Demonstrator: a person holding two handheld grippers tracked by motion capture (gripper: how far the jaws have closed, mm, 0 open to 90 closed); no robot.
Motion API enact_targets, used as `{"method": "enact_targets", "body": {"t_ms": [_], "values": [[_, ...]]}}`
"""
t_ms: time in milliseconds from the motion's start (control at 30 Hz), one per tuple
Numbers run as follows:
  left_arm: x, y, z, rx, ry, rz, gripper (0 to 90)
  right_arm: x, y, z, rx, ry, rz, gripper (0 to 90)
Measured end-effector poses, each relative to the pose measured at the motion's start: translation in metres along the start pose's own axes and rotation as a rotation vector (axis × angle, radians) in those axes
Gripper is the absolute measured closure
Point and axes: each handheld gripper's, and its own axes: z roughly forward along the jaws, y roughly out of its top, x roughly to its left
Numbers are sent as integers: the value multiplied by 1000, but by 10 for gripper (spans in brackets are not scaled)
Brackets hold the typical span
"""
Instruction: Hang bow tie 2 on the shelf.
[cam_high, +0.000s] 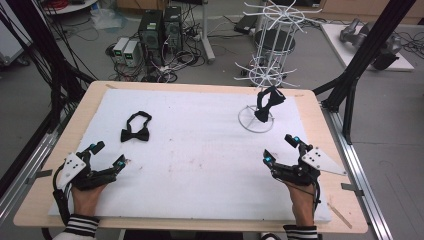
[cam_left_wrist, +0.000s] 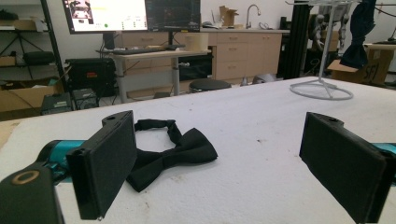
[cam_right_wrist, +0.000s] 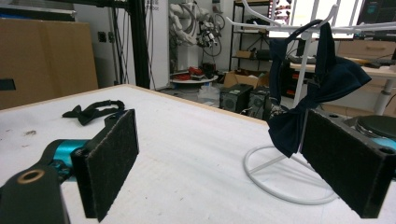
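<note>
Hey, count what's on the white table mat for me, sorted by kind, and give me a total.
Bow ties: 2, one lying flat, one hanging on the rack
Wire racks: 1
Grippers: 2, left gripper and right gripper, both open
Total: 5

Bright, even indoor light; soft shadows, slight blur.
</note>
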Motion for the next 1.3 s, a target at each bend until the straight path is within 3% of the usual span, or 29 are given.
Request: {"method": "enact_targets", "body": {"t_ms": [367,600,733,800,933,1100,1300], "values": [[2,1,2,18,1,-16,113,1,-1,4,15,4,-7,112],[10,13,6,21,-5,-24,112,-1,-1,3,14,3,-2,112],[19,18,10,71,-17,-4,112,-1,-2,5,20,9,-14,112],[23,22,13,99,-42,9,113,-1,-2,5,22,6,-7,112],[31,30,19,146,-72,6,114,-3,-3,4,18,5,2,112],[40,43,28,183,-88,26,114,-4,-4,2,18,6,4,112],[50,55,39,265,-98,50,120,-6,-4,2,14,7,10,112]]}}
